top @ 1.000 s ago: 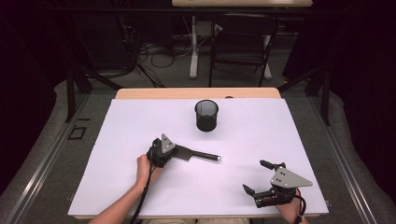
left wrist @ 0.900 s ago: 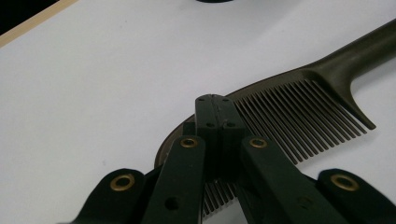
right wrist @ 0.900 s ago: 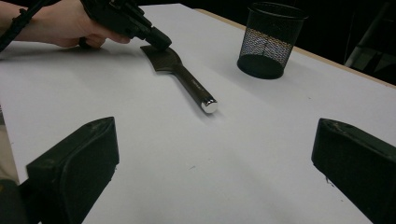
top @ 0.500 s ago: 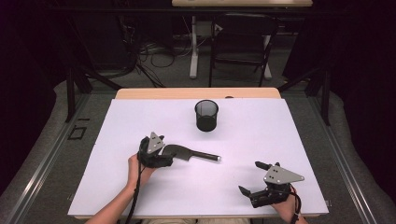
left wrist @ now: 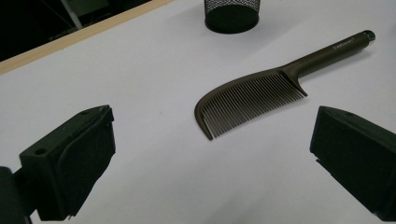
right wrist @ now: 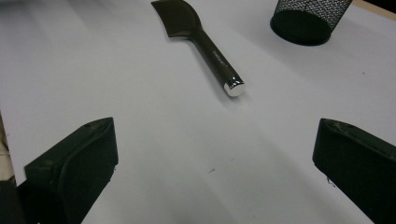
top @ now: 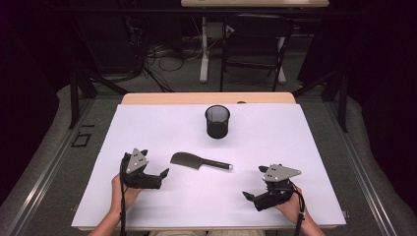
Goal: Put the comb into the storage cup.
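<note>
A dark brown comb (top: pixel 196 162) with a long handle lies flat on the white table (top: pixel 147 128), a little nearer than the black mesh cup (top: pixel 217 121). My left gripper (top: pixel 163 175) sits left of the comb and points at it. Its jaws have just been opening and now stand wide apart with nothing between them. In the left gripper view the comb (left wrist: pixel 252 98) lies just ahead of the left gripper (left wrist: pixel 212 120). My right gripper (top: pixel 254 182) is open at the near right. The comb's handle end (right wrist: pixel 233 87) lies well ahead of the right gripper (right wrist: pixel 215 128).
The mesh cup (left wrist: pixel 231 14) stands upright behind the comb, toward the table's far edge. A wooden strip (top: pixel 206 98) borders the far side. Beyond it are chair legs and cables on the floor.
The left gripper was shut at the comb's head. It has opened and drawn back to the left, leaving the comb on the table. The right gripper has shifted slightly left.
</note>
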A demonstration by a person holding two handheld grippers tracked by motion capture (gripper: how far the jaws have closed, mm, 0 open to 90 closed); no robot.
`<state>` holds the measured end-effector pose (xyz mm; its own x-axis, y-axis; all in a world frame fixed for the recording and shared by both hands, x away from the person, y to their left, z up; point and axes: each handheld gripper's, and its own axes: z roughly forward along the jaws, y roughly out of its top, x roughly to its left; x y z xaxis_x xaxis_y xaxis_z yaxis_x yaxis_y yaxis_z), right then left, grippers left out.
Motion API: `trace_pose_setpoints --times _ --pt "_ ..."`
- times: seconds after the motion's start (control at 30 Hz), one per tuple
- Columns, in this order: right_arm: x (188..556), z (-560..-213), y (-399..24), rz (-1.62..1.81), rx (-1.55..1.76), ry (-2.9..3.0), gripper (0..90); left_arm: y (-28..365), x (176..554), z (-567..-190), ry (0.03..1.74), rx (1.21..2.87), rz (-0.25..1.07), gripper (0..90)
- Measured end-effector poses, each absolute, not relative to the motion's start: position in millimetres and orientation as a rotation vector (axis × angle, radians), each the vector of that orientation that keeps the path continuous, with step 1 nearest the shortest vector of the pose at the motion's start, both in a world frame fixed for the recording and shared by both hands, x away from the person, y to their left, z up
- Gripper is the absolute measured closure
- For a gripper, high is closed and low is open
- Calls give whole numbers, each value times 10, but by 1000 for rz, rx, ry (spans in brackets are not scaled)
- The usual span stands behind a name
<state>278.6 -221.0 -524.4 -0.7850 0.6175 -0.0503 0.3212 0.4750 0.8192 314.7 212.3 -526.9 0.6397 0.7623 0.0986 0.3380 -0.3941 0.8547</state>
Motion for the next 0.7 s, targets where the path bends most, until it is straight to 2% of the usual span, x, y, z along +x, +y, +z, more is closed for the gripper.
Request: trace_pose_setpoints --times 0.37,0.7 --pt "3004 -5188 -2033 1140 763 2474 0 2378 2939 -5298 871 1949 627 0" --pt "3198 -5112 -1819 1065 712 2540 3 2454 2889 -5339 867 1940 616 1"
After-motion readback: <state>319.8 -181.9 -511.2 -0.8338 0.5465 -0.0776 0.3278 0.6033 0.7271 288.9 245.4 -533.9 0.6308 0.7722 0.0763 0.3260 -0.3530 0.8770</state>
